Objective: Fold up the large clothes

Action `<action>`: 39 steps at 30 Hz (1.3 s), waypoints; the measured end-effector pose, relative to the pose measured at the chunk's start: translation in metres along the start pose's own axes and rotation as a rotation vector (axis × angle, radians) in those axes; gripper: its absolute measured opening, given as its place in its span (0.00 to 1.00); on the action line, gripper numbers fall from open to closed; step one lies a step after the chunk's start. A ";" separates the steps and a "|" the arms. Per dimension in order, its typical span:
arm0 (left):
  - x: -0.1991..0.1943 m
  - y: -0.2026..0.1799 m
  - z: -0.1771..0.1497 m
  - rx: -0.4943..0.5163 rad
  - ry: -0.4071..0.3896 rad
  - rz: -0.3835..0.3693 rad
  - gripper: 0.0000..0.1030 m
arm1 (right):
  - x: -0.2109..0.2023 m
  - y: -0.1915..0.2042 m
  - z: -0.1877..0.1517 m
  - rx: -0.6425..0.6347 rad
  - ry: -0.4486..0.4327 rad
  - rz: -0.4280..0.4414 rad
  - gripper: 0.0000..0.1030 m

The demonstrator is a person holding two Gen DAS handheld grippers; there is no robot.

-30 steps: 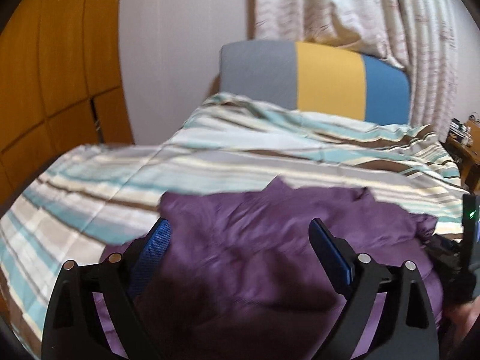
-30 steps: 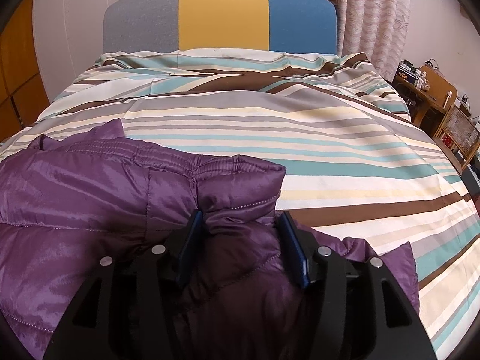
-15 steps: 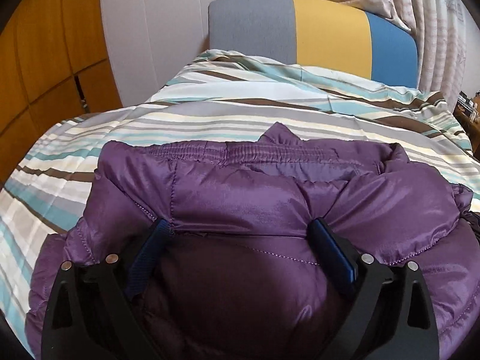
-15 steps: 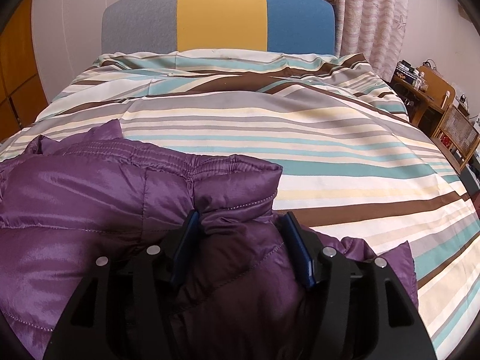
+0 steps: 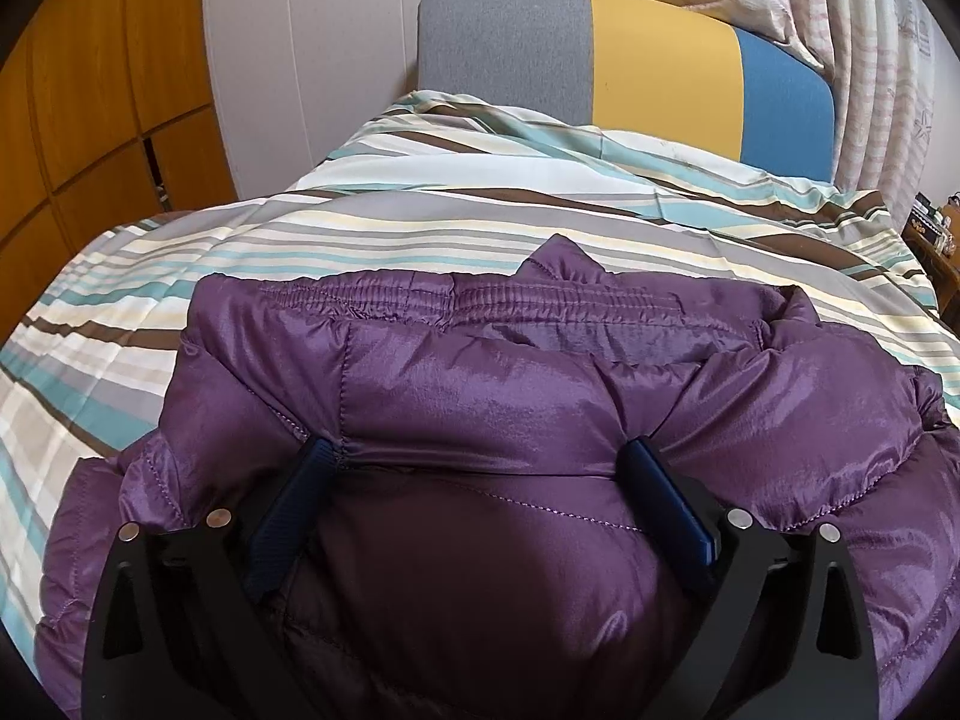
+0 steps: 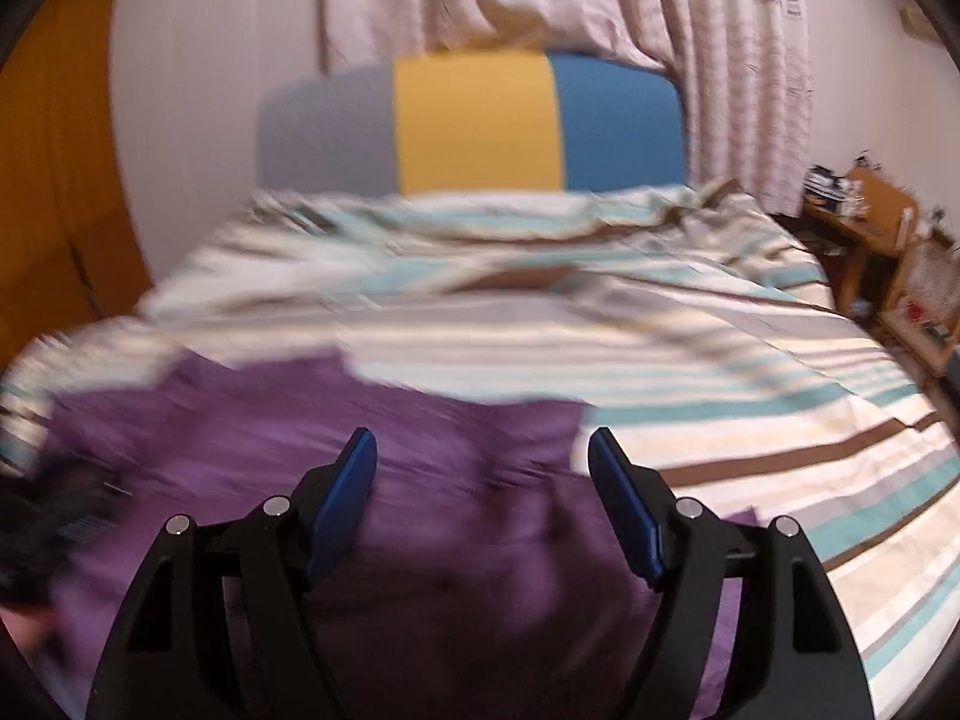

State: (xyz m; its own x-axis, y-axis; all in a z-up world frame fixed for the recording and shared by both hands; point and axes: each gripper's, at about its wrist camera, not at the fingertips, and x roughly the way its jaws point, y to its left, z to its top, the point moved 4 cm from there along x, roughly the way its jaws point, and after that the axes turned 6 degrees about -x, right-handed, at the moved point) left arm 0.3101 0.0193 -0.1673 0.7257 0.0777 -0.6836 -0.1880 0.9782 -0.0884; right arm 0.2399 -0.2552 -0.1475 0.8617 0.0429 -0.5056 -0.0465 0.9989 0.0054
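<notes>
A purple padded jacket [image 5: 480, 408] lies folded on the striped bed cover [image 5: 420, 228], its elastic hem at the far edge. My left gripper [image 5: 480, 468] is open wide, its blue pads pressed down into the jacket on either side of a puffed fold. In the blurred right wrist view the jacket [image 6: 360, 450] lies below my right gripper [image 6: 483, 462], which is open and lifted clear of the cloth, holding nothing.
A grey, yellow and blue headboard [image 5: 630, 60] stands at the far end of the bed. A wooden wardrobe [image 5: 90, 90] is to the left. Curtains [image 6: 720, 30] hang behind. A cluttered wooden side table [image 6: 870, 228] stands to the right of the bed.
My right gripper has let go of the jacket fold, opened wider and lifted up and back. My left gripper has come down onto the jacket and stayed pressed there.
</notes>
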 end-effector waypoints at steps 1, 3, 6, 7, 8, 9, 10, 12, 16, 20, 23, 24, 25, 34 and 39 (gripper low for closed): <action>0.000 0.000 0.000 0.001 0.000 0.002 0.94 | -0.004 0.012 0.006 0.004 -0.013 0.043 0.71; 0.000 0.000 0.000 0.000 -0.001 0.001 0.94 | 0.000 0.032 0.012 -0.019 -0.003 0.092 0.71; 0.000 0.000 0.000 -0.003 -0.002 -0.003 0.94 | 0.021 0.062 0.009 -0.093 0.039 0.116 0.70; 0.000 0.000 0.000 -0.004 -0.003 -0.005 0.94 | 0.030 0.066 0.004 -0.109 0.061 0.109 0.70; 0.000 0.000 -0.001 -0.005 -0.004 -0.006 0.94 | 0.041 0.068 -0.003 -0.106 0.097 0.108 0.71; 0.000 -0.001 -0.001 -0.004 -0.006 -0.006 0.94 | 0.052 0.067 -0.011 -0.089 0.129 0.113 0.71; 0.001 -0.001 -0.001 -0.002 -0.007 -0.003 0.95 | 0.063 0.066 -0.019 -0.068 0.163 0.123 0.71; 0.001 -0.002 -0.002 0.001 -0.006 0.006 0.95 | 0.071 0.067 -0.023 -0.073 0.176 0.109 0.71; 0.003 -0.003 -0.001 0.006 0.002 0.015 0.95 | 0.079 0.073 -0.026 -0.121 0.191 0.060 0.72; 0.000 -0.002 -0.001 0.003 0.012 0.008 0.97 | 0.076 0.067 -0.027 -0.088 0.178 0.094 0.72; -0.007 0.001 -0.004 0.003 0.029 -0.002 0.97 | 0.067 0.060 -0.025 -0.051 0.139 0.120 0.73; -0.012 0.003 -0.005 0.009 0.031 -0.005 0.97 | 0.060 0.056 -0.024 -0.037 0.122 0.119 0.74; -0.021 0.007 -0.006 0.016 0.024 -0.010 0.97 | 0.055 0.053 -0.024 -0.027 0.111 0.108 0.77; -0.034 0.061 -0.024 -0.042 -0.009 -0.002 0.97 | 0.028 0.018 -0.047 0.019 0.142 0.048 0.84; -0.015 0.067 -0.025 -0.105 0.068 -0.071 0.97 | 0.039 0.027 -0.050 -0.038 0.164 -0.003 0.85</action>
State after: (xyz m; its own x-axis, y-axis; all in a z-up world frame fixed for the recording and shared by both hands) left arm 0.2698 0.0785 -0.1811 0.6936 -0.0078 -0.7203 -0.2083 0.9550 -0.2110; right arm 0.2472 -0.2273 -0.2107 0.7679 0.0333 -0.6397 -0.0662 0.9974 -0.0275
